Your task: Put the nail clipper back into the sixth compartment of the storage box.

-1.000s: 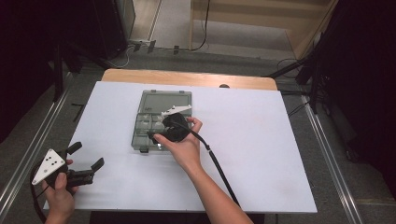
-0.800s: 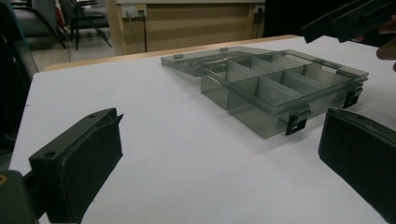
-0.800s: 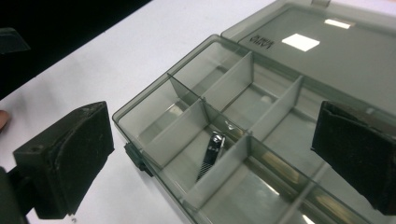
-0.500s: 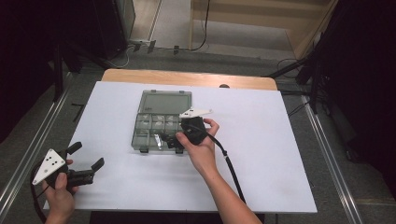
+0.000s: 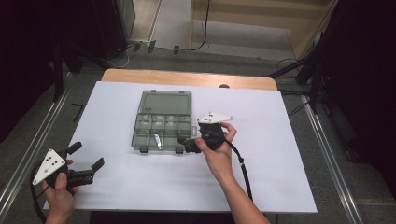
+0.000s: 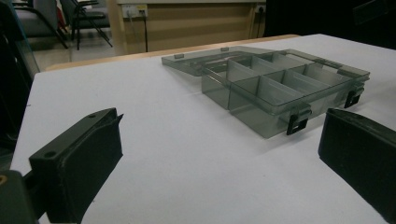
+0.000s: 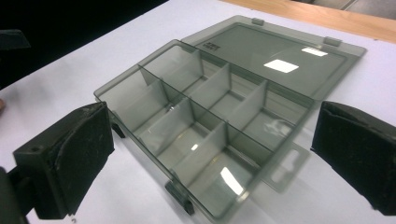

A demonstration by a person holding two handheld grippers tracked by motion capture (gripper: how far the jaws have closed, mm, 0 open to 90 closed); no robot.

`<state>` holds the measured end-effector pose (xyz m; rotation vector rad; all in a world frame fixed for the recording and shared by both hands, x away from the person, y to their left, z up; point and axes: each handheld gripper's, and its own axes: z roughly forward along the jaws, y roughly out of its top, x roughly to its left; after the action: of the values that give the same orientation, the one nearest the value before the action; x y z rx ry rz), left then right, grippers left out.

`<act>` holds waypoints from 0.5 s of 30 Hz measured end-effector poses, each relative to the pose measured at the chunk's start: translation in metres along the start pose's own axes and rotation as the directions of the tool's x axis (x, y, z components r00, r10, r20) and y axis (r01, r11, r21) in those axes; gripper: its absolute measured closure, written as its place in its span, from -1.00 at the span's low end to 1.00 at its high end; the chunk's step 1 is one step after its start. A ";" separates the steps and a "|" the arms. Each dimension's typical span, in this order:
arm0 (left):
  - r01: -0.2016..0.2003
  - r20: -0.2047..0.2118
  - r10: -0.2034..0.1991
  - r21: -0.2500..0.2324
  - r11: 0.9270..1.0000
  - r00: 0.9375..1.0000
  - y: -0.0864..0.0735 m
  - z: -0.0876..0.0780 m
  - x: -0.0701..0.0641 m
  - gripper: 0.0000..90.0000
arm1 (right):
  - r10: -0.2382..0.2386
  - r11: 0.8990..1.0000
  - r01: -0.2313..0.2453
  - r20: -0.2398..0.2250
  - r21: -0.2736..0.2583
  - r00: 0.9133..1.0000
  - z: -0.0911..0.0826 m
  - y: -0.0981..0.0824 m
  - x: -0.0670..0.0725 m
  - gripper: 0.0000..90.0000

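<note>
Open compartment box just left of the spread, empty right tool.

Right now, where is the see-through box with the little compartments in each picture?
High view: the compartment box lies in the middle of the white table, lid open away from the person, just left of the right gripper.
Left gripper view: upper right, beyond the open jaws.
Right gripper view: centre, between the open jaws.
Shared landmark: the black latches on the box's front edge.
</note>
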<state>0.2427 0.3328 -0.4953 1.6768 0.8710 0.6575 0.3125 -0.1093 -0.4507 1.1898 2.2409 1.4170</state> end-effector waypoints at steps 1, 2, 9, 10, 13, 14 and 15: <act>0.000 0.000 0.000 0.000 1.000 1.000 0.000 0.000 0.000 -1.00 | 0.000 1.000 0.000 0.002 -0.007 1.000 -0.002 -0.002 -0.002 -1.00; -0.001 0.001 0.001 0.001 1.000 1.000 0.000 0.000 0.000 -1.00 | 0.002 1.000 -0.002 0.005 -0.007 1.000 -0.005 -0.003 -0.004 -1.00; 0.000 0.001 0.000 0.000 1.000 1.000 0.000 0.000 0.000 -1.00 | 0.007 0.999 -0.007 0.019 -0.039 1.000 -0.023 -0.016 -0.018 -1.00; 0.000 0.001 0.000 0.000 1.000 1.000 0.000 0.000 0.000 -1.00 | 0.014 0.999 -0.013 0.020 -0.045 1.000 -0.026 -0.018 -0.019 -1.00; -0.001 0.001 0.001 0.001 1.000 1.000 0.000 0.000 0.000 -1.00 | 0.021 0.998 -0.020 0.027 -0.059 0.999 -0.034 -0.023 -0.025 -1.00; -0.001 0.001 0.001 0.001 1.000 1.000 0.000 0.000 0.000 -1.00 | 0.021 0.998 -0.020 0.026 -0.063 0.999 -0.037 -0.025 -0.027 -1.00; -0.001 0.001 0.001 0.002 1.000 1.000 0.000 0.000 0.000 -1.00 | 0.023 0.998 -0.021 0.031 -0.063 0.999 -0.039 -0.026 -0.028 -1.00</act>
<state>0.2427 0.3328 -0.4953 1.6791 0.8702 0.6564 0.2949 -0.1607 -0.4591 1.2120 2.1522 1.4556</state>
